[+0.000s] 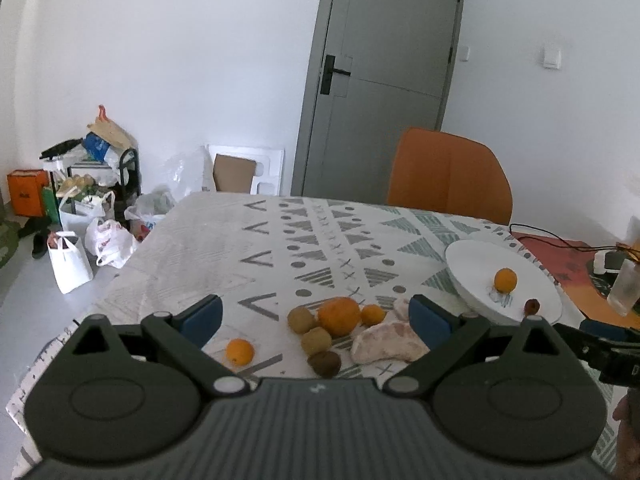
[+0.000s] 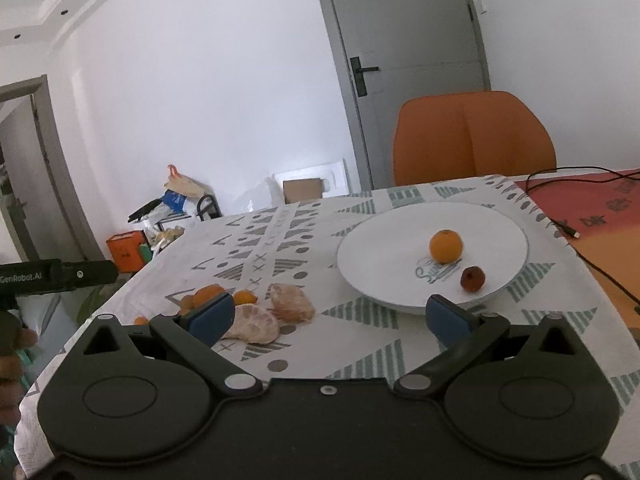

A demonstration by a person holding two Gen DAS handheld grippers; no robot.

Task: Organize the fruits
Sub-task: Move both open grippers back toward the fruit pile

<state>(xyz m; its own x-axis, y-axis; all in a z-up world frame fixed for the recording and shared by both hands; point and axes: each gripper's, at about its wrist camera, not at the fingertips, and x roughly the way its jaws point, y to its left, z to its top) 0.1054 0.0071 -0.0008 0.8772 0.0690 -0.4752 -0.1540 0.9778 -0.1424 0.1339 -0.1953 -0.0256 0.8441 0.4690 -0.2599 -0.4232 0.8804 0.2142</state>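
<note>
A patterned cloth is covering the worktop (image 1: pixel 192 248) in a white-walled room. Loose fruits (image 1: pixel 339 316) are lying clustered near its front edge, awaiting sorting; the white plate (image 2: pixel 372 256) toward the right edge is holding a small orange (image 2: pixel 446 245) and a dark red fruit (image 2: pixel 472 279). Left tool (image 1: pixel 316 316) and right tool (image 2: pixel 328 316) are hovering released, empty.

Walls: plain white (image 1: pixel 180 40), evenly lit.
Door: grey (image 1: pixel 384 76), shut, black handle (image 1: pixel 334 74), upper centre of the left view.
Chair: orange back (image 1: pixel 448 176) stood behind the table's far edge, right of centre.
Table: covered by a white cloth with grey patterns (image 1: pixel 248 240).
Floor: pale grey (image 1: pixel 28 280), at the left edge.
Clutter: bags (image 1: pixel 108 240), an orange box (image 1: pixel 26 192) and a loaded rack (image 1: pixel 96 160) sat against the wall, centre left.
Second doorway: grey frame (image 2: pixel 48 160), left edge of the right view.
</note>
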